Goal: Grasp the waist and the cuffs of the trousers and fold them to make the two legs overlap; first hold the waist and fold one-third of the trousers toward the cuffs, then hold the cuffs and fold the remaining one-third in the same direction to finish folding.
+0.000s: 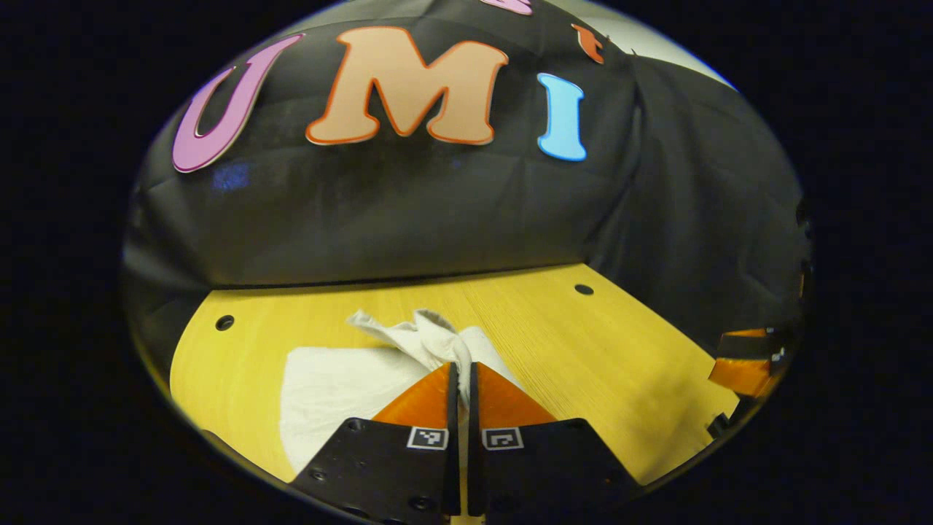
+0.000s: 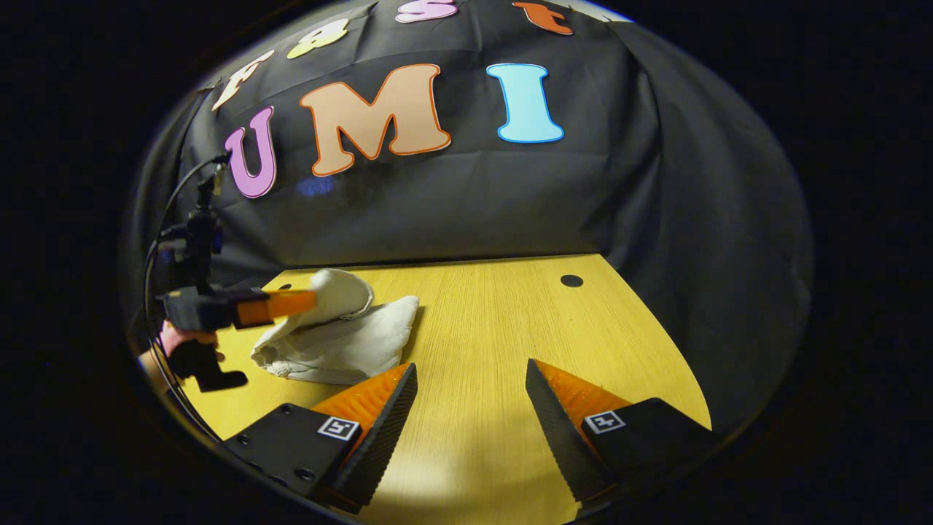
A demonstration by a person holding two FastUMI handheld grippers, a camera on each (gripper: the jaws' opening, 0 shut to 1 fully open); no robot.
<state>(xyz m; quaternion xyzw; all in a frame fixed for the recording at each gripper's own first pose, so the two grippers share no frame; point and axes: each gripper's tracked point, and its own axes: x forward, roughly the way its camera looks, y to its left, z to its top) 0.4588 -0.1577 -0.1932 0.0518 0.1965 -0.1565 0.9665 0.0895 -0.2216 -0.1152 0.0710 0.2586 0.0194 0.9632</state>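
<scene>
The cream trousers (image 1: pixel 342 386) lie bunched on the yellow wooden table (image 1: pixel 583 343). My left gripper (image 1: pixel 462 372) is shut on a raised fold of the cloth, which pokes up just past its fingertips. From the right gripper view the trousers (image 2: pixel 342 339) form a folded heap at the table's left, with the left gripper (image 2: pixel 310 300) pinching their lifted top edge and a hand holding it. My right gripper (image 2: pixel 470 379) is open above bare table, to the right of the heap, with nothing between its fingers.
The black cloth wall (image 2: pixel 466 204) rises right behind the table's far edge. Round holes (image 2: pixel 571 280) sit near the table's back corners. A cable (image 2: pixel 171 211) runs up from the left gripper. The table's right edge (image 1: pixel 729 408) is close to the other gripper.
</scene>
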